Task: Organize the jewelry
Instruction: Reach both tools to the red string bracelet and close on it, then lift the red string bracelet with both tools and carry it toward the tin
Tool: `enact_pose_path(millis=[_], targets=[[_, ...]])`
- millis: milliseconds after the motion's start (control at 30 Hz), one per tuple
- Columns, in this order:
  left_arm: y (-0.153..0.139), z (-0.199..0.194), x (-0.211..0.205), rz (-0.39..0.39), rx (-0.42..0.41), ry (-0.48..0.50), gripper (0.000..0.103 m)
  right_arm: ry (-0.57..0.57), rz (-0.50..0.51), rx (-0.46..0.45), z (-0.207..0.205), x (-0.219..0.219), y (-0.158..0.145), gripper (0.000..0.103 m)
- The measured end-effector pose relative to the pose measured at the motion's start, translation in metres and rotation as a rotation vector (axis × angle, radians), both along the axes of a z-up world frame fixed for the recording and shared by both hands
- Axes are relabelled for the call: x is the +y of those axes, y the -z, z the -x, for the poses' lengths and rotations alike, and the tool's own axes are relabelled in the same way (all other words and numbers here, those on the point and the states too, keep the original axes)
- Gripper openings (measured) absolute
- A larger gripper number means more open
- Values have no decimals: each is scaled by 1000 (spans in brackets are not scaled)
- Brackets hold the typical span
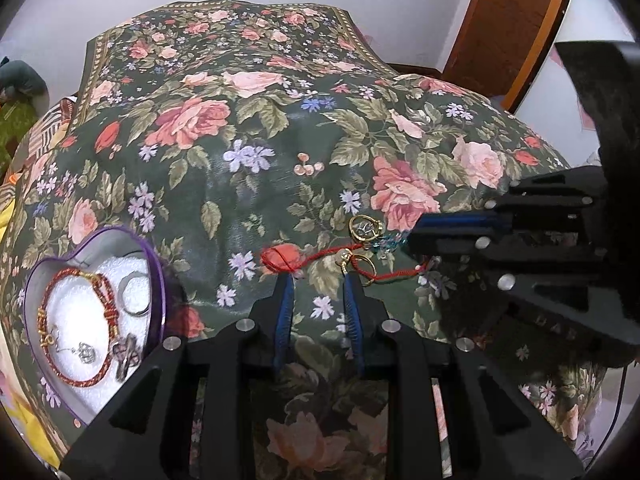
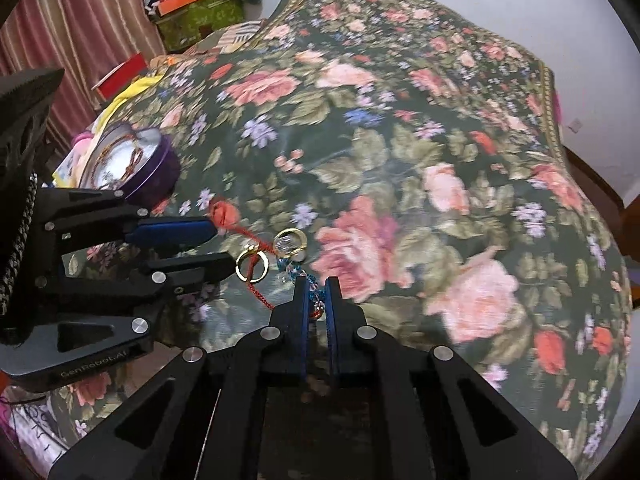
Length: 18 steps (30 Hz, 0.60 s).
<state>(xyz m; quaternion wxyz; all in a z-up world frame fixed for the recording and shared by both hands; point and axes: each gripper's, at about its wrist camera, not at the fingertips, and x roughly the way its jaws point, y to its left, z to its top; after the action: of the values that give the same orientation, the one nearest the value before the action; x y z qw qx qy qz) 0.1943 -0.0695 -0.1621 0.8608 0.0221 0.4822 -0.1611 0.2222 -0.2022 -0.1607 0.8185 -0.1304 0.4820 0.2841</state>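
1. Left claw (image 1: 320,280) reaches forward from the bottom centre of the left wrist view, low over the floral bedspread (image 1: 256,148). Its blue-padded fingers stand moderately apart with nothing between them; the tips sit at the red cord (image 1: 320,256).
2. Right claw (image 2: 318,296) enters the left wrist view from the right edge, angled toward the middle. In its own view the fingers are nearly closed around a string of blue and clear beads (image 2: 310,286); whether the pads press on it, I cannot tell.
3. Jewelry cluster lies at frame centre on the bedspread: red cord, two gold rings (image 1: 366,228), beads, all tangled together.
4. Heart-shaped purple tin (image 1: 154,264), lower left of the left wrist view, holds a red-and-gold bracelet (image 1: 76,308), a silver ring and small charms on white padding.
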Motion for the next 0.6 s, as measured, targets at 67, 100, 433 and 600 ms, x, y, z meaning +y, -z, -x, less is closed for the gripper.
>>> enact_pose_path(millis=[67,100,433,600], targets=[[0,-2,-2,1,3,2,24,14,-6,-20,0,-4,-4,7],[0,-3,-3,6,6,4,24,19,-10,-31,-1,-6,-6,7],[0,-7,-18,5,16,34,24,56,-39,-119,-2,-20,-27,7],[-1,-10,-23,18,26,43,24,87,-56,-134,-6,-30,-31,7]])
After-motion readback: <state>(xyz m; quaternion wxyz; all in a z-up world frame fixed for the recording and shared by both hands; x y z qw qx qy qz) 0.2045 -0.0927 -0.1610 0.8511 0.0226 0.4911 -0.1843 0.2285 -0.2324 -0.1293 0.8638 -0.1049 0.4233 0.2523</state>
